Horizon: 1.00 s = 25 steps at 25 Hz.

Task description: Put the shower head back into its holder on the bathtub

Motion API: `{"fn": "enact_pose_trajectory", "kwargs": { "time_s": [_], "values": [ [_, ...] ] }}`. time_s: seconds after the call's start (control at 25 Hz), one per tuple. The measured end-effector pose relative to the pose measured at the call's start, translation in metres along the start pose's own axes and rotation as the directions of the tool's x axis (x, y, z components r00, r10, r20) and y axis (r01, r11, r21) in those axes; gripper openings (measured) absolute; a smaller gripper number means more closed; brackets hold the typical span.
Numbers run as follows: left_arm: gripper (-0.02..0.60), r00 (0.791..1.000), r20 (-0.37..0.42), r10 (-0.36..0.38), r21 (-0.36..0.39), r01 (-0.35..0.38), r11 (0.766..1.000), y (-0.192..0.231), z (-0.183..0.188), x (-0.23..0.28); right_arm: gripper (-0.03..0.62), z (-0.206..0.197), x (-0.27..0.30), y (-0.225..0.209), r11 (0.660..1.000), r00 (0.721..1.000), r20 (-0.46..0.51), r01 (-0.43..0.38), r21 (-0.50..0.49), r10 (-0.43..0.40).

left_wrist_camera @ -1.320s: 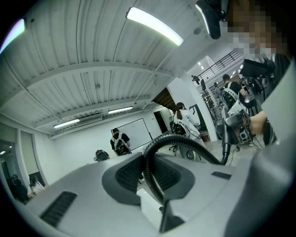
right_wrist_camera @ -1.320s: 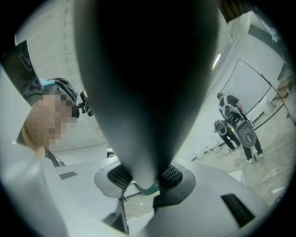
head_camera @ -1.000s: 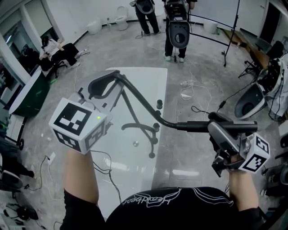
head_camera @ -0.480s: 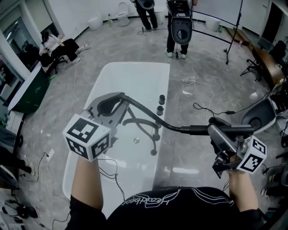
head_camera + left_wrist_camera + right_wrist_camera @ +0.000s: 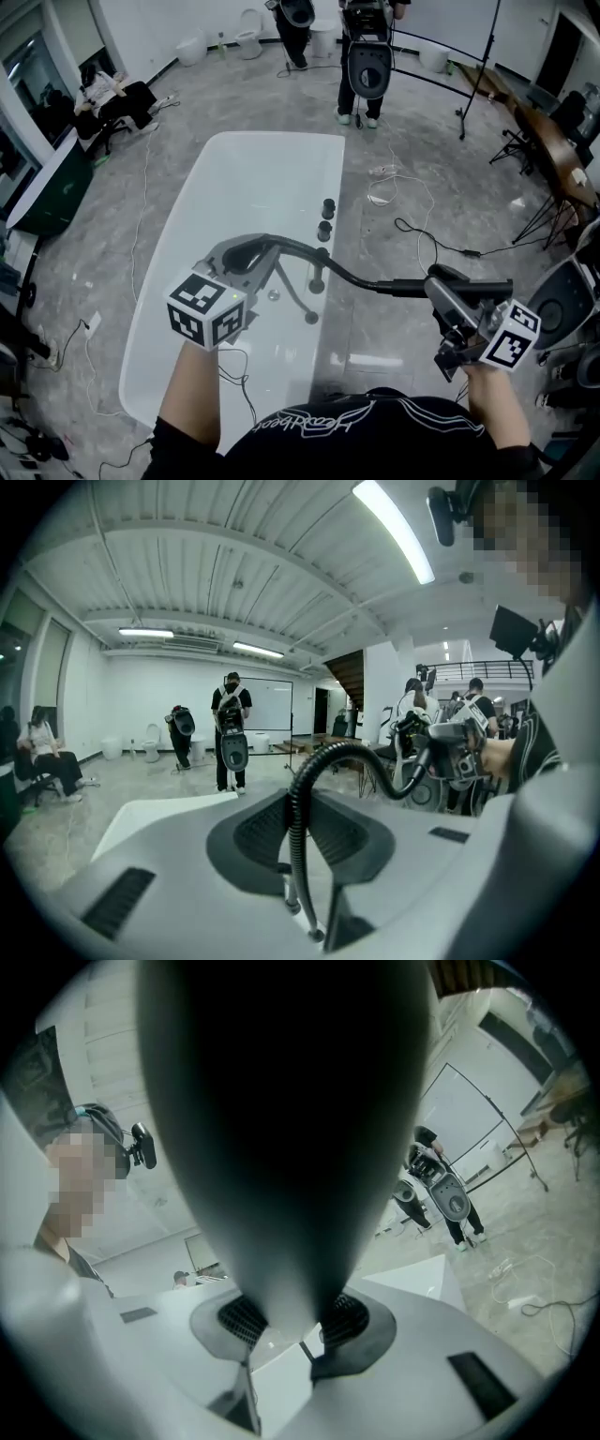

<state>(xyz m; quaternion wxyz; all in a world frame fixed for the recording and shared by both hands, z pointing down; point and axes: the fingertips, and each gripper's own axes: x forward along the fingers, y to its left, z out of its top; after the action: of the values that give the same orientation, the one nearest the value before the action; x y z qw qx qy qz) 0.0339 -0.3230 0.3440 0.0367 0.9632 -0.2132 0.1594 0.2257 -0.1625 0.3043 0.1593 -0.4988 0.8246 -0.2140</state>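
A white bathtub [image 5: 199, 173] lies below me in the head view, with black tap fittings [image 5: 325, 208] along its right rim. A black ribbed hose [image 5: 323, 262] arches from my left gripper [image 5: 246, 255] to the black shower head [image 5: 469, 282] in my right gripper [image 5: 448, 284]. The left gripper is shut on the hose [image 5: 298, 803] and hangs over the tub's near half. The right gripper is shut on the shower head [image 5: 281, 1129], just outside the tub's right rim. I cannot make out the holder itself.
Cables [image 5: 412, 230] trail on the concrete floor right of the tub. Two people [image 5: 366, 56] with gear stand beyond the tub's far end. A seated person [image 5: 103, 94] is at far left. A tripod [image 5: 473, 66] and white toilets [image 5: 246, 33] stand further back.
Both grippers have sunk toward the tub, carrying the hose and shower head down with them. The left one has dropped more and rolled. Both grips are unchanged.
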Motion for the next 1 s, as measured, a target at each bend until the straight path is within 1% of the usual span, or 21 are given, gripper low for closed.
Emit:
{"fn": "enact_pose_trajectory", "kwargs": {
  "time_s": [0.28, 0.56, 0.84, 1.0],
  "values": [
    [0.063, 0.997, -0.076, -0.003, -0.077, -0.003, 0.997, -0.009, -0.063, 0.013, 0.131, -0.019, -0.012, -0.007, 0.998, 0.999, -0.011, 0.048, 0.038, -0.048],
    [0.063, 0.991, -0.136, 0.001, -0.168, -0.024, 0.986, -0.016, -0.131, 0.031, 0.130, -0.030, -0.017, -0.007, 0.997, 0.999, -0.025, 0.048, 0.064, -0.047],
    [0.063, 0.978, -0.210, -0.016, -0.196, -0.026, 0.980, -0.026, -0.188, 0.054, 0.130, -0.039, -0.009, -0.010, 0.996, 0.999, -0.039, 0.019, 0.090, -0.015],
    [0.063, 0.964, -0.265, -0.030, -0.200, -0.024, 0.979, -0.034, -0.217, 0.069, 0.130, -0.043, 0.005, -0.013, 0.995, 0.997, -0.071, -0.010, 0.101, 0.017]
  ]
}}
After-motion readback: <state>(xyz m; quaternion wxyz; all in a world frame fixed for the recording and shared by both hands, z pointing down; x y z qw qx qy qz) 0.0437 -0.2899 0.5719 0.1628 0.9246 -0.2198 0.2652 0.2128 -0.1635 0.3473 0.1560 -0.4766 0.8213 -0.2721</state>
